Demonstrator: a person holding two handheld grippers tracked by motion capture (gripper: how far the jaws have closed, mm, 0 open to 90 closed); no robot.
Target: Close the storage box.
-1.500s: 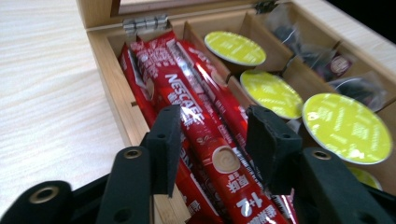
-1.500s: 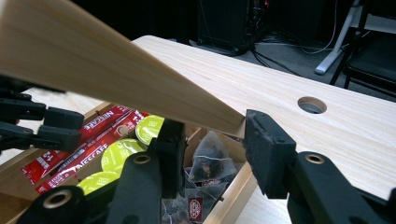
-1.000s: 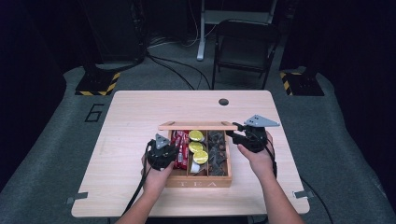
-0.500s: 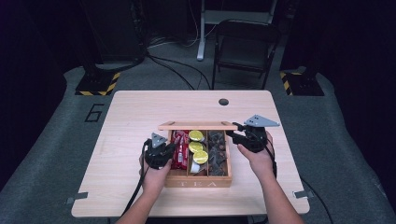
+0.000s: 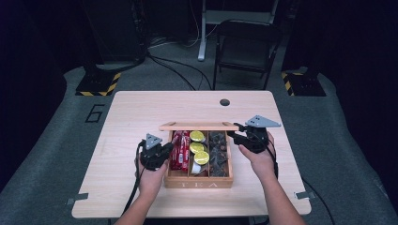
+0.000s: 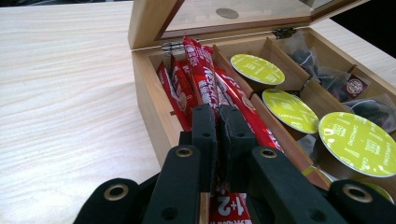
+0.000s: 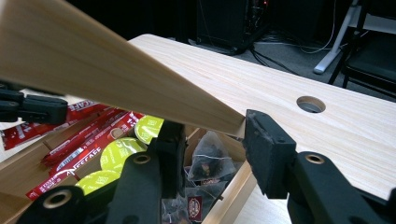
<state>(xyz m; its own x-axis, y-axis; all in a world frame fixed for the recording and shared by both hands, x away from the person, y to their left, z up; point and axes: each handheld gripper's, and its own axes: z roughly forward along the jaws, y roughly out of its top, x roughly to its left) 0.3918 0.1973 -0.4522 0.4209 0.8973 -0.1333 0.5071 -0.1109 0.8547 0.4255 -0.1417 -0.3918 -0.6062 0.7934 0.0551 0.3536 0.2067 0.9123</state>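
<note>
Gripping red sachet, tea box open

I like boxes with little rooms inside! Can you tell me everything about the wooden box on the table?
The wooden box is pale wood with "TEA" on its front. It sits on the table near the person. Its hinged lid has a clear window and stands open at the back. Dividers make three compartments: red stick packets on the left, green-topped capsules in the middle, dark tea bags on the right. The left gripper is shut on a red packet; the right gripper straddles the lid's edge, jaws apart.
</note>
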